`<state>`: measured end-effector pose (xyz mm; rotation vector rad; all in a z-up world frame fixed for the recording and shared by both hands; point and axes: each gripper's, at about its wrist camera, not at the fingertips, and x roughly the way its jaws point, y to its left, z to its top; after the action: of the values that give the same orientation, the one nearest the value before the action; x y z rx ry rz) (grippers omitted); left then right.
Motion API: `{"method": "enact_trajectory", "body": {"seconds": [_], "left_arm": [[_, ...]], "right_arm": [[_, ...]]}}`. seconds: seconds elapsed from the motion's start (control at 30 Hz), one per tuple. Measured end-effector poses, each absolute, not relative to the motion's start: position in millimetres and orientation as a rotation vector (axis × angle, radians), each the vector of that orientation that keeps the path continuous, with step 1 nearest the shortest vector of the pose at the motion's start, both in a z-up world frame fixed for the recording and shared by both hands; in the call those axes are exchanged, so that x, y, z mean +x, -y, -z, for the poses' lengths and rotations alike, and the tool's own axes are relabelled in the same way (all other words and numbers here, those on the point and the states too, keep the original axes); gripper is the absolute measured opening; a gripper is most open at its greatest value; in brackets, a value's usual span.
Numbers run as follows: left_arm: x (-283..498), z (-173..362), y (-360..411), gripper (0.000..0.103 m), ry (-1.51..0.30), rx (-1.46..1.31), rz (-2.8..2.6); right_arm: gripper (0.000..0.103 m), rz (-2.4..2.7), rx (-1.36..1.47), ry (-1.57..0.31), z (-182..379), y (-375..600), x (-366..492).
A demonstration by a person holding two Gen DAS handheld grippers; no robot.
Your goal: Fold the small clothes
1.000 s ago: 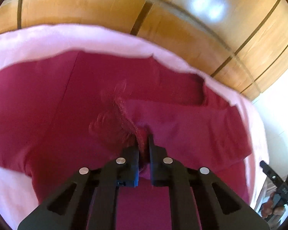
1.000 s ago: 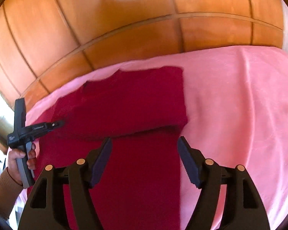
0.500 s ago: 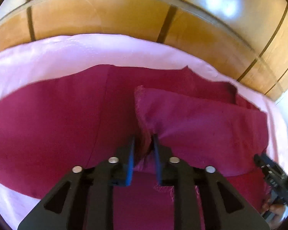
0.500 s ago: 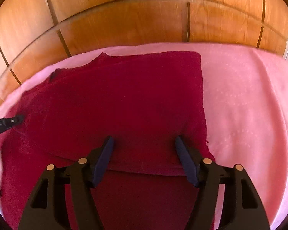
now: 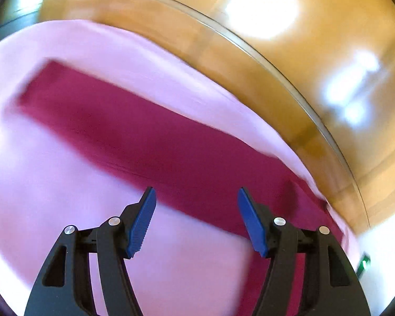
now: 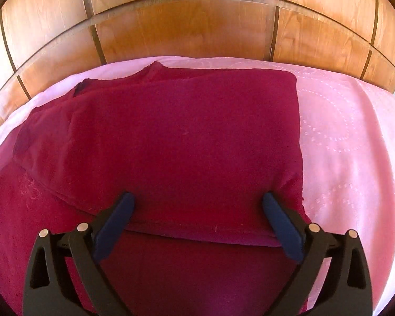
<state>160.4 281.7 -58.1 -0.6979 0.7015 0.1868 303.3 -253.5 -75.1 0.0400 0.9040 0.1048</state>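
While the dark red garment [image 6: 187, 142] lies spread on the pink sheet [image 6: 355, 142], the right gripper [image 6: 197, 208] hangs low over its near part with its fingers spread wide and nothing between them. The blue pads [image 6: 113, 226] reach over the hem of an upper layer that has been folded across the lower one; that hem runs from side to side between the two fingers, and more of the same red cloth shows below it, under the gripper's black frame. Whether the pads touch the cloth cannot be told. The folded layer has a straight right edge against the sheet and a rougher, uneven left side with a pointed bit at the far edge, near the wooden panels [image 6: 187, 26] behind the bed.

In the left wrist view (blurred by motion) the left gripper [image 5: 194, 218] is also released, its fingers wide apart and empty. It sits above bare pink sheet [image 5: 52, 184], with the garment [image 5: 158, 142] ahead of the fingertips as a long dark red band running from the upper left down to the lower right. The near edge of that band passes just beyond the left finger and behind the right one. The wooden wall [image 5: 302, 92] curves past above, with bright glare spots on it.
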Motion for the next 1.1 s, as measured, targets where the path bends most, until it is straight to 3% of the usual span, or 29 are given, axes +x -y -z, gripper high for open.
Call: {"method": "enact_trajectory", "body": {"seconds": [0.23, 0.4, 0.47, 0.63, 0.7, 0.93, 1.1], "left_arm": [[114.3, 74.3, -404.2, 0.065, -0.617, -0.975, -0.407], [121.1, 93.3, -443.4, 0.063, -0.596, -1.076, -0.485], [132.5, 101.0, -450.4, 0.046, -0.620, -1.076, -0.488], [157.9, 103.9, -452.7, 0.013, -0.680, -0.960, -0.539], [159.0, 98.9, -451.6, 0.010, -0.675, -0.956, -0.528], [176.8, 13.7, -341.9, 0.009, -0.540, -0.668, -0.196], [198.2, -3.6, -212.2, 0.009, -0.561, -0.482, 0.077]], "right_arm": [[0.099, -0.077, 0.004, -0.890, 73.3, 249.3, 299.5], [0.100, -0.070, -0.003, -0.889, 72.9, 247.2, 299.8], [0.100, -0.069, -0.003, -0.889, 73.0, 246.8, 299.9], [0.100, -0.071, -0.001, -0.887, 72.4, 246.7, 299.0], [0.100, -0.070, -0.002, -0.887, 72.1, 246.3, 298.6], [0.100, -0.069, -0.004, -0.886, 71.3, 245.6, 298.2], [0.100, -0.069, -0.004, -0.886, 70.8, 245.7, 298.4]]}}
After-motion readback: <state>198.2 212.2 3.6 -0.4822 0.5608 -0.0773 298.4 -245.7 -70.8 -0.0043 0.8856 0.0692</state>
